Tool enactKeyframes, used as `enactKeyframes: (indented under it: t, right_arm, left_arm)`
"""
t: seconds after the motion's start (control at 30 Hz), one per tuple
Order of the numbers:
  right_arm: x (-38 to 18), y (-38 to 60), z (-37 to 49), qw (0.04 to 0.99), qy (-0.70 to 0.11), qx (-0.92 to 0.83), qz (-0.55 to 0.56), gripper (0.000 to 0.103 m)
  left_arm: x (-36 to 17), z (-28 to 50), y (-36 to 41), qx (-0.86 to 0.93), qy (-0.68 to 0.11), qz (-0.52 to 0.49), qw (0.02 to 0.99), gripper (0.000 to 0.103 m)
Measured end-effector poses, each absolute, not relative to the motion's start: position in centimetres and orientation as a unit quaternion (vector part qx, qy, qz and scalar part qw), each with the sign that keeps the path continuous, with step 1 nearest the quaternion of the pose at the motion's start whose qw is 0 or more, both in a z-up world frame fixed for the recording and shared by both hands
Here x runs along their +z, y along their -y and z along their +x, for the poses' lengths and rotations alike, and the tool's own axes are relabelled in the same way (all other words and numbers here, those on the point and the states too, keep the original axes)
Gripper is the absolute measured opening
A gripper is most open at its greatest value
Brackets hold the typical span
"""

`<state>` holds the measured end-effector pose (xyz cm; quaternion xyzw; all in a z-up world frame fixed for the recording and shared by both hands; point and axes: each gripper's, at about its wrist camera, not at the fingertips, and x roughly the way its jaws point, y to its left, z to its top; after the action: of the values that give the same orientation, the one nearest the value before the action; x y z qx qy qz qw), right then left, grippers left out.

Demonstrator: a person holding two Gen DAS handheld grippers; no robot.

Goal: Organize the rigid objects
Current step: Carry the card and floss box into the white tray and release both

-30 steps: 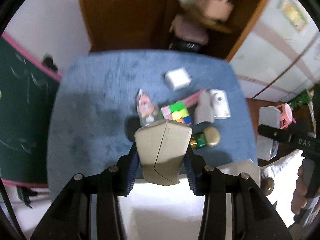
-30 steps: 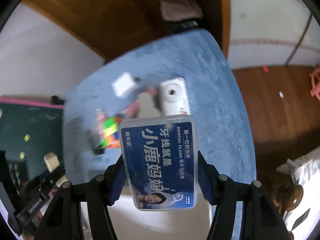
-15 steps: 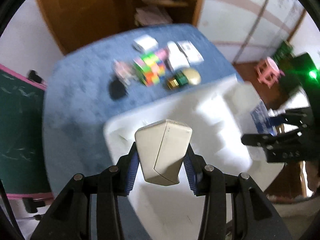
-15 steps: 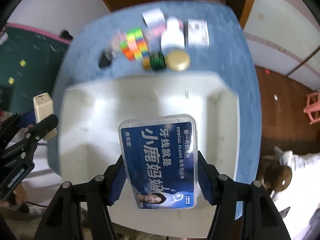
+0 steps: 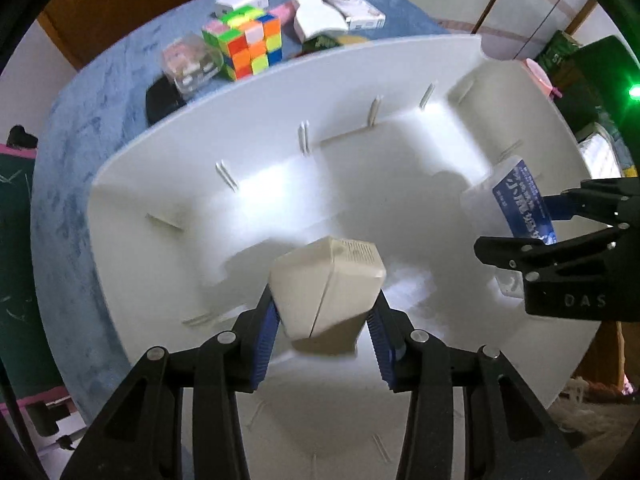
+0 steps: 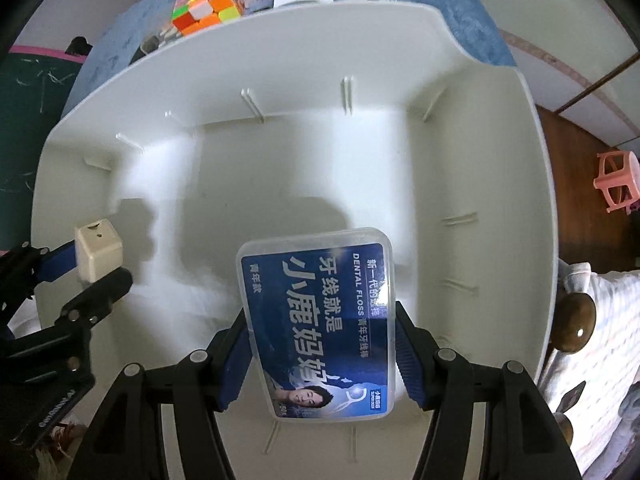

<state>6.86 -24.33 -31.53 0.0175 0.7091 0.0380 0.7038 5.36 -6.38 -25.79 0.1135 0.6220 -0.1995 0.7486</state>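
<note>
white bin below both tongs, both loads over its interior for drop. left gripper clamped on beige plug block; right gripper clamped on floss box, flat sides pinched. cube waits beyond far rim.

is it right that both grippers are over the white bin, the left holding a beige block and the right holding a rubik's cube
Not quite. The right gripper holds a blue dental floss box, as the right wrist view shows. The rubik's cube sits on the blue table beyond the white bin. The left gripper does hold the beige block.
</note>
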Motion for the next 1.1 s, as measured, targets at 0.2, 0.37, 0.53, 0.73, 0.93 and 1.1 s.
enactKeyframes:
  t: [0.2, 0.37, 0.53, 0.73, 0.93, 1.1]
  right_arm:
    - [-31.7, 24.3, 6.9, 0.707, -0.705, 0.047, 0.027, 0.078]
    - [-29.9, 24.6, 6.5, 0.727, -0.683, 0.057, 0.032, 0.08]
    - [-27.8, 24.8, 5.9, 0.758, -0.65, 0.049, 0.019, 0.08]
    - [-25.2, 24.8, 5.5, 0.779, -0.623, 0.063, 0.025, 0.08]
    - [-23.5, 24.3, 5.9, 0.787, -0.61, 0.087, 0.036, 0.08]
    - [-22.2, 23.8, 5.9, 0.797, -0.596, 0.093, 0.027, 0.08]
  left_arm:
    - [-25.4, 5.0, 6.2, -0.203, -0.619, 0.1, 0.752, 0.08]
    - [-24.0, 4.8, 6.2, -0.2, -0.609, 0.107, 0.761, 0.083]
    - [-22.8, 5.7, 5.6, -0.186, -0.597, 0.105, 0.774, 0.083]
    - [-20.8, 5.9, 4.9, -0.173, -0.581, 0.104, 0.788, 0.083]
    - [-19.6, 6.2, 4.3, -0.162, -0.569, 0.095, 0.8, 0.083]
    - [-18.6, 6.4, 3.7, -0.149, -0.559, 0.099, 0.81, 0.083]
